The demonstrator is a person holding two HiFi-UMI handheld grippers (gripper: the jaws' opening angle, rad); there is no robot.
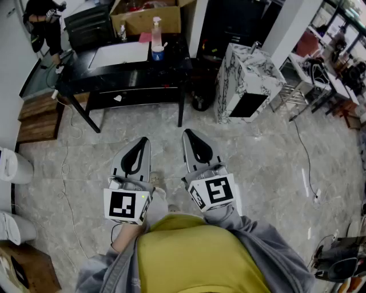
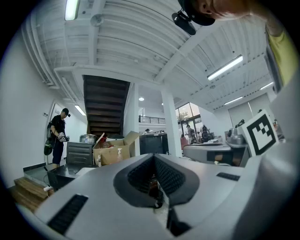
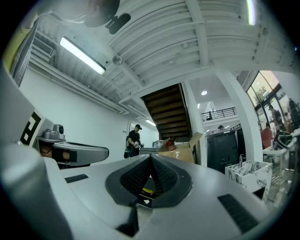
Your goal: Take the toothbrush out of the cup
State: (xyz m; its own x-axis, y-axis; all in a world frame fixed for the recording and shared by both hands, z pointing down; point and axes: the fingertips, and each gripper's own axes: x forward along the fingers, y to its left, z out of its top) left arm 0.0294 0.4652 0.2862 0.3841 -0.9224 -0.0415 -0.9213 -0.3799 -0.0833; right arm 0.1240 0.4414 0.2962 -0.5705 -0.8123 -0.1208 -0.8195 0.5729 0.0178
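Observation:
In the head view a small blue cup point(image 1: 158, 55) stands on the far black table point(image 1: 131, 74), with a white toothbrush point(image 1: 164, 44) leaning out of it. A clear pump bottle point(image 1: 156, 31) stands right behind the cup. Both grippers are held close to my body, far short of the table, and point toward it. The left gripper point(image 1: 141, 141) has its jaws together with nothing between them, and its own view shows the left gripper point(image 2: 153, 157) the same way. The right gripper point(image 1: 189, 133) is also shut and empty, as is the right gripper point(image 3: 151, 157) in its own view.
A cardboard box point(image 1: 146, 17) sits behind the table and a white board point(image 1: 119, 54) lies on it. A marble-patterned cabinet point(image 1: 249, 83) stands to the right. Wooden steps point(image 1: 39, 117) lie at the left, cables point(image 1: 303, 154) trail over the floor, and a person point(image 1: 46, 20) stands far back left.

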